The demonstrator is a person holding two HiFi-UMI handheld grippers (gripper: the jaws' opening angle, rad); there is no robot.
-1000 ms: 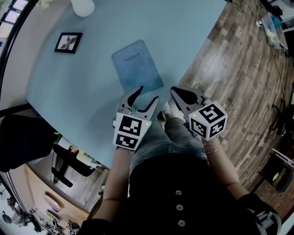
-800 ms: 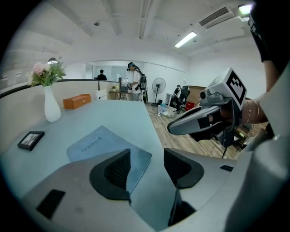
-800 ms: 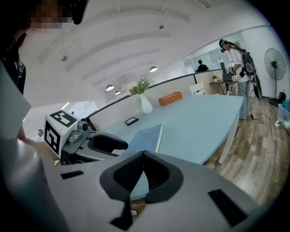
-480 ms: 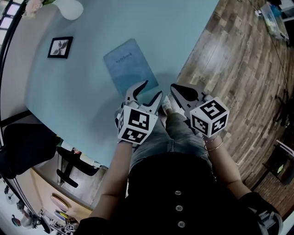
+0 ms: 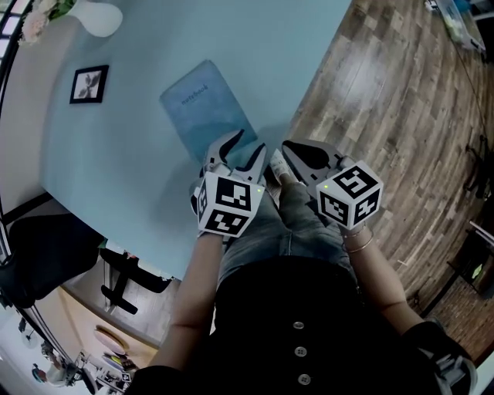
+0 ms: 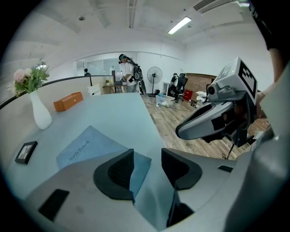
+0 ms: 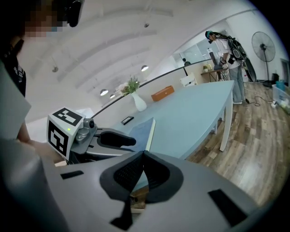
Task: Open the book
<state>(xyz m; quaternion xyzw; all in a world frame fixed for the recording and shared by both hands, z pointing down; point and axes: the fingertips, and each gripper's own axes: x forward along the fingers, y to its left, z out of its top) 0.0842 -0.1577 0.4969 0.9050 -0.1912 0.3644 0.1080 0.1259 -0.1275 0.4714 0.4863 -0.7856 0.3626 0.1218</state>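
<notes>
Far to the left of the book, a small black picture frame (image 5: 89, 83) lies flat on the pale blue tabletop (image 5: 139, 177). A white vase (image 5: 99, 17) of flowers (image 5: 37, 21) stands up and to the left of the book, at the tabletop's far side. In the left gripper view an orange box (image 6: 68, 101) sits well behind the book, past the vase.

The book (image 5: 202, 108) itself is shut and lies flat with its blue cover up. The word "notebook" runs along the cover, and the book sits slanted, with one corner towards the person.

The left claw (image 5: 248, 144) hangs at that near corner, tilted downward. Its jaws have just been closing a little, but they stand apart. In the left gripper view the book's corner shows in the gap, close by the left pad (image 6: 118, 170), and neither pad presses on it.

Just to the right of the book's near corner is the right claw (image 5: 290, 148), apart from the book. Its jaws are closed together on nothing, and its own view shows the pads meeting at the tip (image 7: 144, 156). That view shows the book ahead and to the left, beyond the left claw. The right claw sits at the tabletop's edge, above the person's leg (image 5: 297, 220).

Right of the book and both claws, past the edge of the tabletop, is a wooden plank floor (image 5: 401, 116)
</notes>
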